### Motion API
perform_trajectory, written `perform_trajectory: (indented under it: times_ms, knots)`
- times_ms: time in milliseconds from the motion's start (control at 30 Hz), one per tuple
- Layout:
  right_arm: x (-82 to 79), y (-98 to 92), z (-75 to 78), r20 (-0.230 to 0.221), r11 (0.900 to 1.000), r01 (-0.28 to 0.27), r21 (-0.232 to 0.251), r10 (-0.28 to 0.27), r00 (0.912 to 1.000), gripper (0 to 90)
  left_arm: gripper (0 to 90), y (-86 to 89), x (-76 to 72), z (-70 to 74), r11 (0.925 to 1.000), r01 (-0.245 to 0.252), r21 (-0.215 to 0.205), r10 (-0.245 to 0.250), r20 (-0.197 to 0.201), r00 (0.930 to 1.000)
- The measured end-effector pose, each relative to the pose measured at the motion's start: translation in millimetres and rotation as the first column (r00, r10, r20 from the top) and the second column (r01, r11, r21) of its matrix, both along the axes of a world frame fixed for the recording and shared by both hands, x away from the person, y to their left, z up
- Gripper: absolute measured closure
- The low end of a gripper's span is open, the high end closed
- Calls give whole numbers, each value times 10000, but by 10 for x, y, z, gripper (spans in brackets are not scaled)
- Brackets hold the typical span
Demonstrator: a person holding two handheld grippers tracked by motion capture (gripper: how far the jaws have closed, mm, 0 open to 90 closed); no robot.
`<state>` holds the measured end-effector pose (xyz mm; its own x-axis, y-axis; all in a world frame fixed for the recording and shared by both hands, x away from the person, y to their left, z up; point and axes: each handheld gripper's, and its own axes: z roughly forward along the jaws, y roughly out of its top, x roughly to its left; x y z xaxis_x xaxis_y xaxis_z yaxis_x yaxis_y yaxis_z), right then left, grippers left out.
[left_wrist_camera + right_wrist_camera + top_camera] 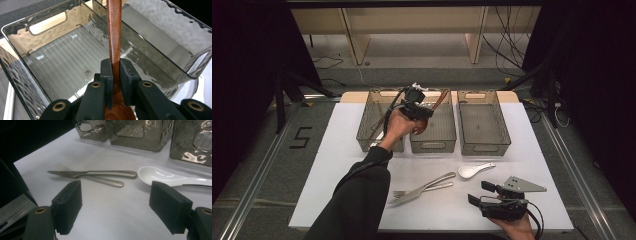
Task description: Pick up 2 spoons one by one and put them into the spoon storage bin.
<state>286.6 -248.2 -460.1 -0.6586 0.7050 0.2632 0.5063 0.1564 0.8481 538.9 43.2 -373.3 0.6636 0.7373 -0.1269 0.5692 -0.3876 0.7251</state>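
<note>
The wooden spoon [114,32] is sitting clamped between the jaws of the left gripper [115,75], which are closing tightly on its handle just above the bowl; the handle is running straight ahead of the jaws and the bowl is lying back under them, toward the gripper's body. In the high view the left gripper [416,107] is hanging over the row of bins with the spoon [432,107] slanting away from it, the handle tip pointing up and to the far side, the bowl hanging low over the middle bin [434,132]. Directly beneath and ahead of the jaws the ribbed floor of a smoked plastic bin [65,57] is showing, with its cut-out handle at the far end; a second bin [175,37] is lying just beyond the spoon's handle on the other side.

The right gripper [484,194] is resting low at the near edge of the white table [337,165], its jaws standing wide apart and holding nothing. Ahead of those jaws a knife [92,173] is lying across a fork [100,180], and a white ceramic spoon [165,176] is lying just beside them, near the right-hand jaw. Farther ahead, the fronts of the bins are lining the table.
</note>
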Motion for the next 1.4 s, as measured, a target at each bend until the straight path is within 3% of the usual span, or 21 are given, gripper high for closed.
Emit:
perform_trajectory:
  times_ms: [733, 867, 1133, 1333, 1400]
  knots:
    - [-5, 2, 1, 6, 10000, -4, -12, 4, 10000, 270, 793, -51, 65, -288, 9991, -354, 234, 362, -331, 9988]
    - [-9, 2, 3, -2, 10000, -1, -12, 1, 10000, 270, 614, -28, 58, -275, 9982, -478, 363, 496, -504, 9975]
    - [-5, 5, -2, 9, 10000, 4, -44, -4, 10000, 270, 385, 129, -89, -92, 9993, -364, 11, 364, -831, 9959]
    - [-1, 7, -1, 39, 10000, 22, -63, -22, 10000, 270, 306, 239, -291, -15, 9999, -159, -18, 157, -726, 9972]
    - [2, 0, 0, 16, 10000, 48, -70, -48, 10000, 270, 284, 288, -376, -6, 9997, -139, -200, 126, -623, 9980]
